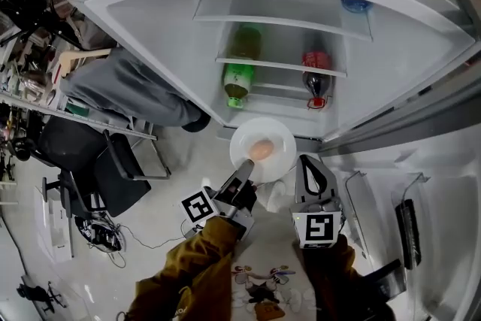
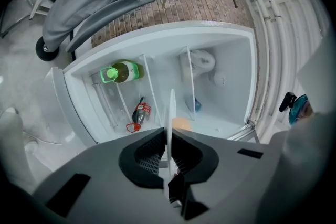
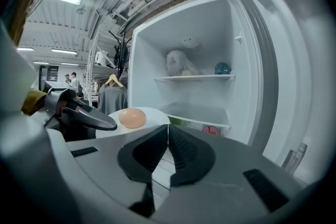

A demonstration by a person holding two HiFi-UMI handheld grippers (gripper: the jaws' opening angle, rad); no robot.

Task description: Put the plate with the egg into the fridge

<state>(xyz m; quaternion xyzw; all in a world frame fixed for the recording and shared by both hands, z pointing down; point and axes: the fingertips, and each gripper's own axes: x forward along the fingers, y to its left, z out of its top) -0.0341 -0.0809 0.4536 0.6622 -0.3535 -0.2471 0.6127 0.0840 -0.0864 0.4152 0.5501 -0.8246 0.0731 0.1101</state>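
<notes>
A white plate (image 1: pixel 274 140) with a tan egg (image 1: pixel 261 150) on it hovers level in front of the open fridge (image 1: pixel 150 19). My left gripper (image 1: pixel 246 169) is shut on the plate's near rim. In the left gripper view the plate (image 2: pixel 171 107) stands edge-on between the closed pads, the egg (image 2: pixel 181 123) just beyond them. My right gripper (image 1: pixel 310 164) hangs beside the plate on its right, shut and holding nothing. In the right gripper view its jaws (image 3: pixel 168 132) meet, with the egg (image 3: pixel 132 117), the plate (image 3: pixel 156 115) and the left gripper (image 3: pixel 79 113) to their left.
A green bottle (image 1: pixel 239 75) and a red-labelled cola bottle (image 1: pixel 316 79) lie on a lower fridge shelf. A blue item (image 1: pixel 355 4) sits on an upper shelf. The fridge door (image 1: pixel 421 192) stands open at right. A grey garment (image 1: pixel 135 90) and a black chair (image 1: pixel 90 162) are at left.
</notes>
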